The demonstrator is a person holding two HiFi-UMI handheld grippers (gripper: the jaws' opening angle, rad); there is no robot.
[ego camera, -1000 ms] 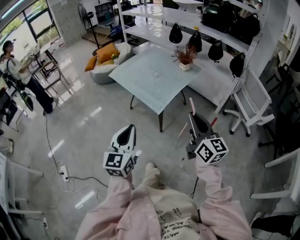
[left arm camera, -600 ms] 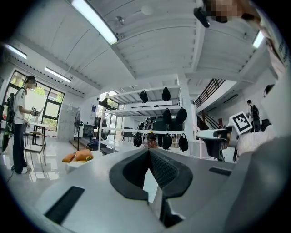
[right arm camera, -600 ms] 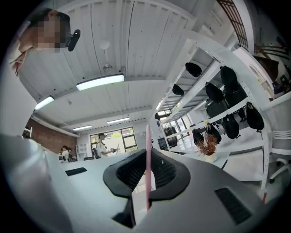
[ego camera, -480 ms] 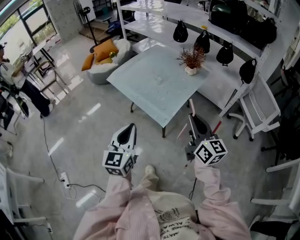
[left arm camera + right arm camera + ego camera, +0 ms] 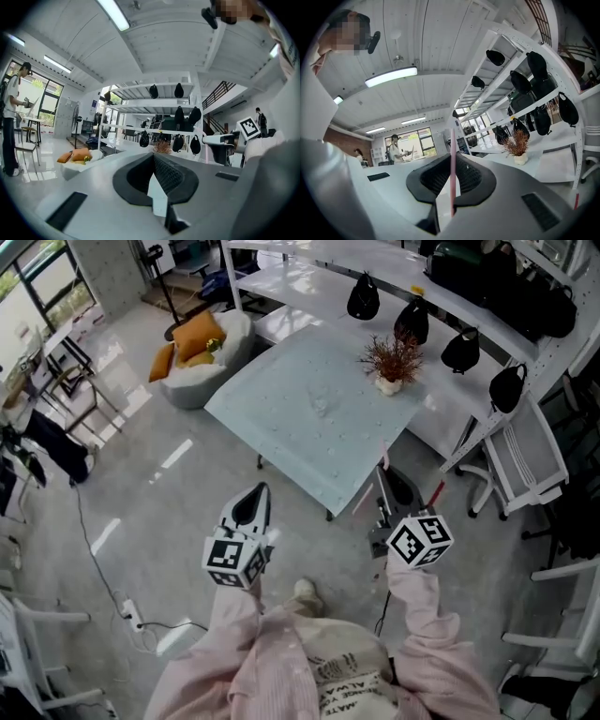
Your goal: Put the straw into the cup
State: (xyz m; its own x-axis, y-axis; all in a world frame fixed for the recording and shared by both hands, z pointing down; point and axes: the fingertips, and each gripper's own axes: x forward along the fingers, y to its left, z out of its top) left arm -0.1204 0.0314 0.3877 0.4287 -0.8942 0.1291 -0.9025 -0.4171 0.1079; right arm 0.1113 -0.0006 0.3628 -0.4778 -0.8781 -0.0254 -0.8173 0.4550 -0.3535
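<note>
Steadily closing on the worktop (image 5: 281,432), judging by the head view: bringing it larger and nearer than a second ago, with its near corner now reaching in between the two hand-held grippers rather than sitting well ahead.

Passing a beanbag (image 5: 202,371) with orange cushions on the floor at far left.

Carrying the left hand-held gripper (image 5: 259,495) out front and roughly level, pads pressed together on nothing. Holding it at the same spot in frame as before, so merely riding along with the walk.

Finding only a faint clear shape (image 5: 322,407) near the middle of the worktop, possibly the cup, too small for telling.

Keeping the right hand-held gripper (image 5: 386,476) pinching the straw (image 5: 452,145), pink and thin, standing upright across the pads and poking out above them. Showing no slip or change of grip through the approach.

Seeing, further right, a potted plant (image 5: 394,360) on the worktop's far side and a white chair (image 5: 525,460) just beside that edge.

Reading this, as a judgement, as still travelling and not yet inserting: straw secured and ready, cup still needing finding and reaching. Probably needing next a lowering of the straw's bottom end over the cup's mouth, perhaps with the free left hand-held gripper steadying the cup.
</note>
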